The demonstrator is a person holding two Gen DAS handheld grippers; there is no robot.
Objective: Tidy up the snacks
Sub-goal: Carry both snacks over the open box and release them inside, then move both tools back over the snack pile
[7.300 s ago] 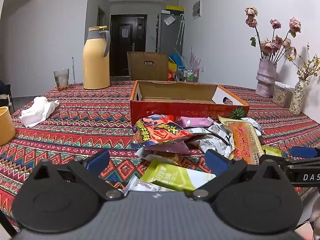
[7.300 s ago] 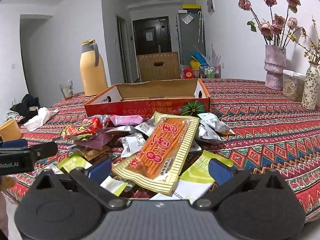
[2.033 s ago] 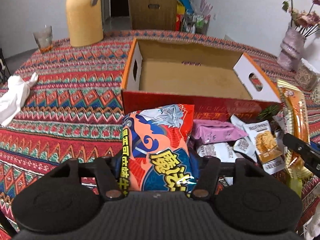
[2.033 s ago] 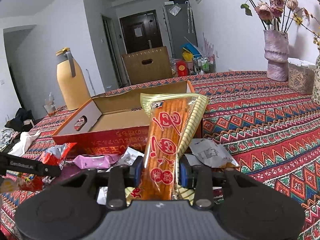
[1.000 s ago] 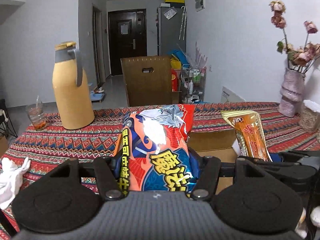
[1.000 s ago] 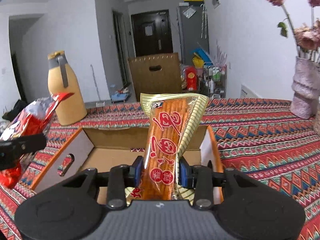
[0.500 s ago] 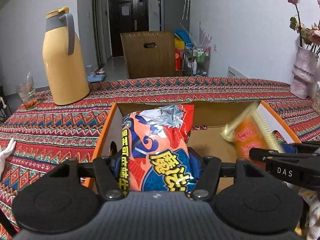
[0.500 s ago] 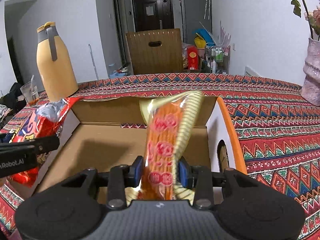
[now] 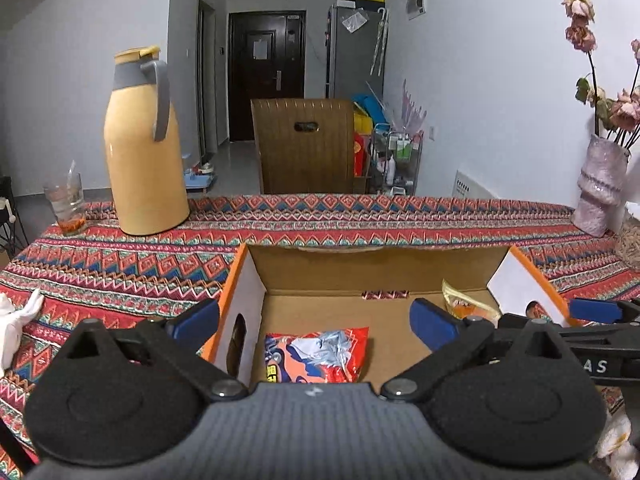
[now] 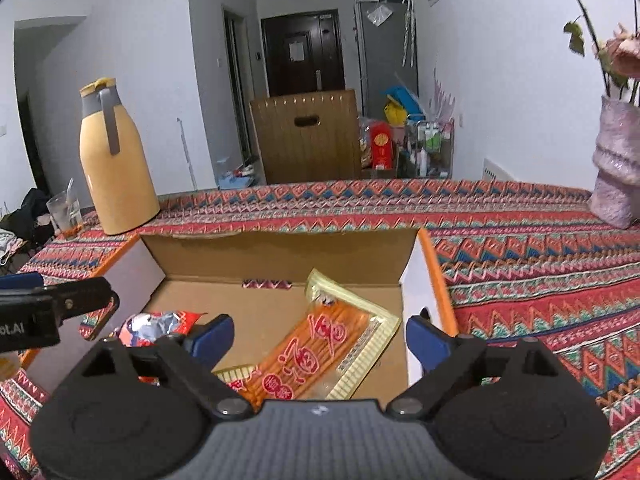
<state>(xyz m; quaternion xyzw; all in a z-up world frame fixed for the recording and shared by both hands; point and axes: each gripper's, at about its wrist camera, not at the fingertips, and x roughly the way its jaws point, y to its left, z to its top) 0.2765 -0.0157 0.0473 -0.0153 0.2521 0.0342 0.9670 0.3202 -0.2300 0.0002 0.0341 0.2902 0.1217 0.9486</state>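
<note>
Blue-padded jaws just sprang wide; both snack packets lie in the box.

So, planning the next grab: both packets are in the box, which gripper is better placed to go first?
Neither clearly. Left gripper and right gripper both hang open over the box; no loose snacks show.

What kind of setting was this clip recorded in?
Most likely a home dining area: a table under a patterned cloth, a yellow thermos jug, a vase of dried flowers, and a fridge beside the entrance door.
</note>
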